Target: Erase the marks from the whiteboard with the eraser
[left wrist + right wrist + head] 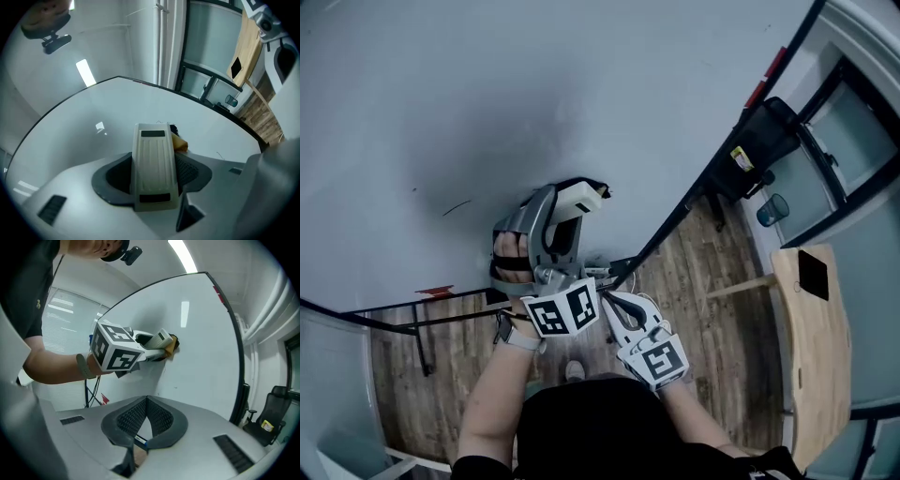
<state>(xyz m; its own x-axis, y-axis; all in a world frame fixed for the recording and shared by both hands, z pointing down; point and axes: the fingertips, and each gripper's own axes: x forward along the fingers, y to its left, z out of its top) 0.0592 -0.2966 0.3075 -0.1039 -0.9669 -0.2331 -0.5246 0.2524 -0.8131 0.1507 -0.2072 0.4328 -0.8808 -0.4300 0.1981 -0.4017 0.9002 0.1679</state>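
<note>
The whiteboard [534, 103] fills the upper left of the head view. My left gripper [572, 202] is shut on a cream eraser [579, 196], whose face is pressed against the board. In the left gripper view the eraser [154, 164] lies between the jaws, with its tan felt [181, 143] toward the board [93, 117]. A thin dark stroke [457, 207] lies on the board left of the eraser. My right gripper [614, 305] hangs below the board's lower edge, shut with its pads meeting at the tips [146, 401]. It looks at the left gripper [161, 347] and the eraser [162, 339].
A black office chair [759, 141] stands by the board's right edge, and a wooden table [816, 347] is at the far right. The board's stand legs [417, 328] rest on the wooden floor [712, 309] at lower left. Glass partitions line the right side.
</note>
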